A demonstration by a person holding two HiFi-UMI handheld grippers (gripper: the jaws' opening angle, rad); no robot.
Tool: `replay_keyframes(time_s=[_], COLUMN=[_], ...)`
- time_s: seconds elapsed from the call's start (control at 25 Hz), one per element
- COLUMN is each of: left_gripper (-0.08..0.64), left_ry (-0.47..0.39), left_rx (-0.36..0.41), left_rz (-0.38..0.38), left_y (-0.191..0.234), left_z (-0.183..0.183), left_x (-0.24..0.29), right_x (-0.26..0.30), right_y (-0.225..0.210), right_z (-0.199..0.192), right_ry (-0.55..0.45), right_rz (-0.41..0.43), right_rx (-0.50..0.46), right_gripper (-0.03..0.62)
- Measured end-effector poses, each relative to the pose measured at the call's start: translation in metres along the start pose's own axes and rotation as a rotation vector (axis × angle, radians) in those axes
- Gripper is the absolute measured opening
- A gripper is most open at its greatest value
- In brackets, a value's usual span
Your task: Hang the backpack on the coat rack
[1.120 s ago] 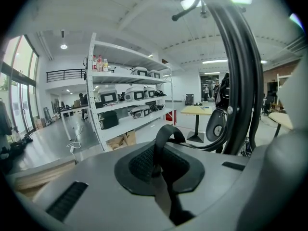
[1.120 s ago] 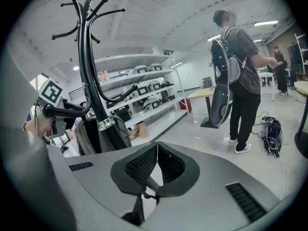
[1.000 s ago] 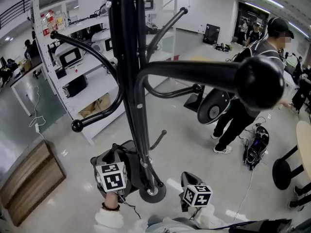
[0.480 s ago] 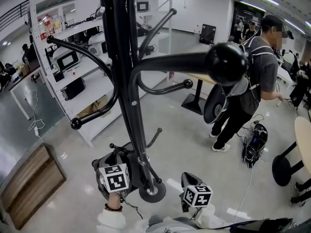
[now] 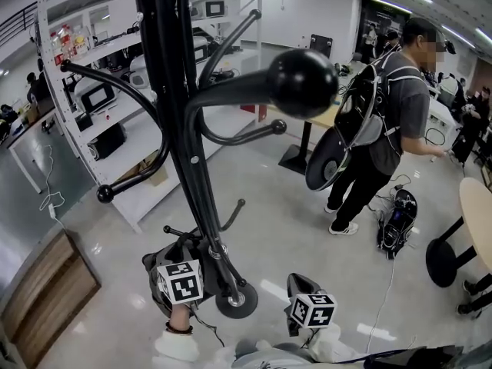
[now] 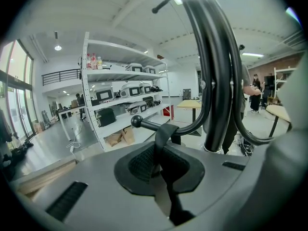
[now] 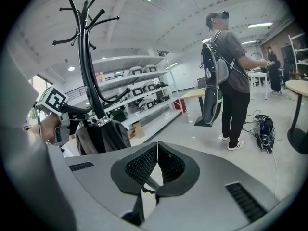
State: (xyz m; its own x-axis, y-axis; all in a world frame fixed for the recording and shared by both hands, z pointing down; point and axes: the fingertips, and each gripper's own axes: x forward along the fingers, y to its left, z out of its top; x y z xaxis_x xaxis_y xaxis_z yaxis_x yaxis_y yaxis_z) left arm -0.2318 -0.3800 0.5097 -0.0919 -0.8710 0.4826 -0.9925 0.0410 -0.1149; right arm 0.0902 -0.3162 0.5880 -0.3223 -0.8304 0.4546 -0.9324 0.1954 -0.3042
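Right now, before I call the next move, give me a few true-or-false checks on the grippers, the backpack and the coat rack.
1. The left gripper is shut on a black strap. True.
2. The right gripper grips the backpack too. False: its jaws are together with nothing between them.
3. The backpack hangs from a top hook of the coat rack. False: it sits low, near the base, beside the left gripper.
4. A person stands on the floor beyond the rack, at the right of the head view. True.
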Motion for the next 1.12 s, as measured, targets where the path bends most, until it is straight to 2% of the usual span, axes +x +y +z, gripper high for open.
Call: replay_keyframes(time_s=[0.48,0.84,1.0,1.12], left_gripper=[0.018,0.021,0.055,0.105], left_ry=[-0.026,-0.132,-0.165,-0.195], left_rx=[0.077,0.087,0.069,0.054], left_rz=[0.056,0.106,0.128,0.105], left_y=[-0.006,-0.006,-0.003,-0.007], left_z=[-0.010,-0.009,-0.011,-0.010], left_x=[0.005,0.009,0.006,0.004], right_x=[-0.002,0.000,-0.004,-0.006], right_y=[-0.003,0.004,0.004,0.002], right_z=[-0.006,-0.009,-0.014,-0.014], right_ry=[0.010,0.013,0.017,0.014], right_rz=[-0.006,0.000,-0.005,-0.009], right_rx=[0.008,0.012,0.021,0.030], right_gripper=[0.012,0.012,0.014,0.012])
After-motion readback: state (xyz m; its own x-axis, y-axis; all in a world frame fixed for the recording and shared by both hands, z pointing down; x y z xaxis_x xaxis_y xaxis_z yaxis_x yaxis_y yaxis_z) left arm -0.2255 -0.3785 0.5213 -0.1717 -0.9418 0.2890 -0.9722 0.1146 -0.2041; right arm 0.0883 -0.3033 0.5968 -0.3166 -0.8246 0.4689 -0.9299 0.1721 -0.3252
